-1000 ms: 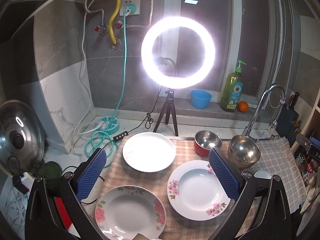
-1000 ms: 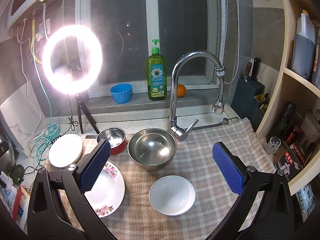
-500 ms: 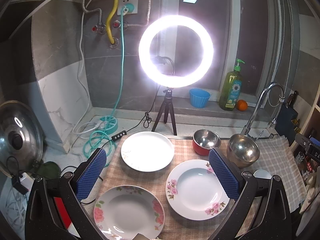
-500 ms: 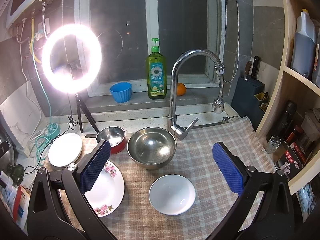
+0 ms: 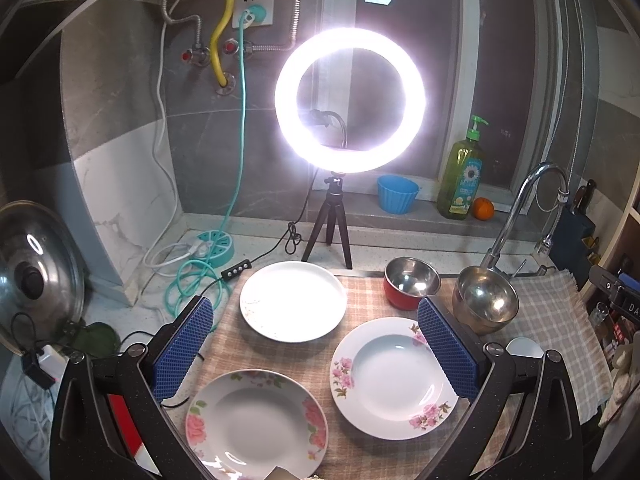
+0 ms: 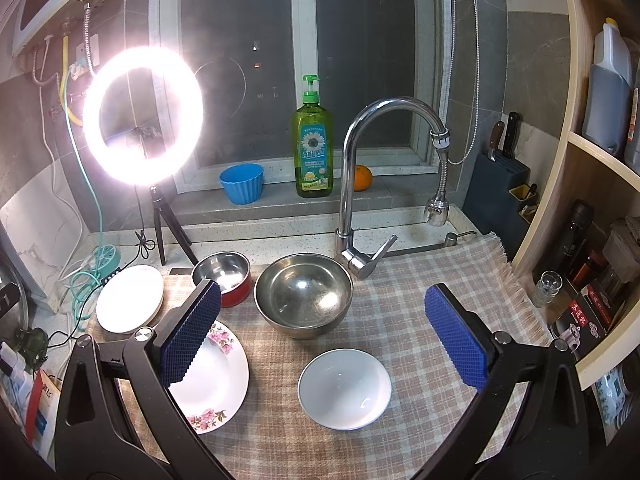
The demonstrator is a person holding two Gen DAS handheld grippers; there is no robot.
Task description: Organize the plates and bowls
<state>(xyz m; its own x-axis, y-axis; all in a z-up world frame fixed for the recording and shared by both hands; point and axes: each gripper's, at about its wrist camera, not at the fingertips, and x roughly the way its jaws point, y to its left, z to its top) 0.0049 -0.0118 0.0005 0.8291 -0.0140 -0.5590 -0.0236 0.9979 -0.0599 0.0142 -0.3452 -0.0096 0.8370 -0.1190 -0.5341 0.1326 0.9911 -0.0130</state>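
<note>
In the left wrist view the left gripper (image 5: 316, 344) hangs above the checked cloth on the bench (image 5: 552, 320), and what the coming move seems to turn on is that three plates lie spread below and ahead of it: a plain white round plate (image 5: 293, 300) at mid-frame just above the gap between its fingers, a deep white plate with pink flowers on the rim (image 5: 394, 376) at lower right, partly behind the right-hand blue pad, and a second flowered plate (image 5: 256, 420) at the bottom centre, nearest the camera. None of the three touches another. The plates are round, so no long axis guides the grasp; a rim edge is what the fingers would need. In the right wrist view the right gripper (image 6: 320, 340) faces the bowls instead: a small white ceramic bowl (image 6: 344, 388) sits low at centre, between its fingers, a large stainless steel bowl (image 6: 304, 296) just beyond it at mid-frame, and a red-sided steel-lined bowl (image 6: 224, 276) to the upper left. By this split, the left gripper is nearer the plates and the right nearer the bowls. Both grippers are spread wide and hold nothing, touching nothing.
</note>
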